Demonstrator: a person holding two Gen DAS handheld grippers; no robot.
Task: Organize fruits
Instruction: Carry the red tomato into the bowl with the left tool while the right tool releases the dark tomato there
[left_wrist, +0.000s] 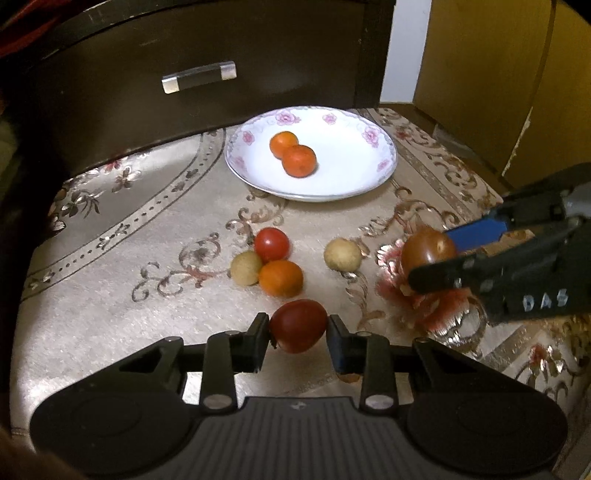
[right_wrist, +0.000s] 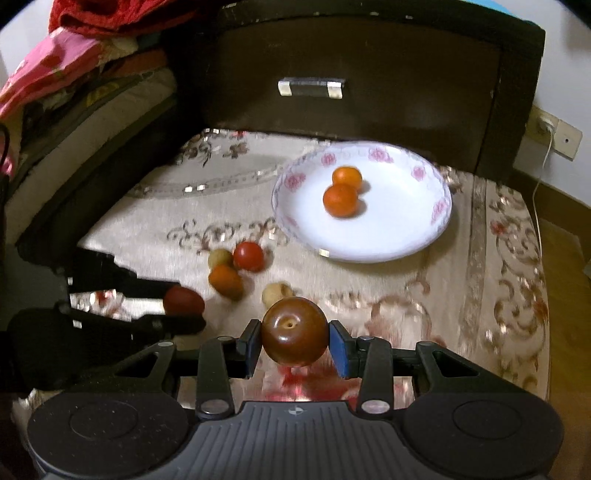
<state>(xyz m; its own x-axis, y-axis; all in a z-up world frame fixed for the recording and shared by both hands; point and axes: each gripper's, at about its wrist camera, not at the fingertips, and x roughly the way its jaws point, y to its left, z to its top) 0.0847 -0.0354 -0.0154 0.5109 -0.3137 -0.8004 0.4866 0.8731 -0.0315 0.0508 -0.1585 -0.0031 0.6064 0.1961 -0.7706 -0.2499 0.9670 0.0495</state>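
My left gripper (left_wrist: 298, 332) has its fingers clamped on a red tomato (left_wrist: 298, 325); my right gripper (right_wrist: 291, 341) grips a brown-red tomato (right_wrist: 293, 331). The floral plate (left_wrist: 369, 177), holding two oranges (left_wrist: 293, 154), lies ahead across open cloth-covered counter (left_wrist: 147, 314); I judge the right nearer. Four loose fruits (left_wrist: 273, 258) sit between.

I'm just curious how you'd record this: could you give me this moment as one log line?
left gripper: shut on red tomato | right gripper: shut on brown fruit | plate: two oranges | cloth: four fruits loose
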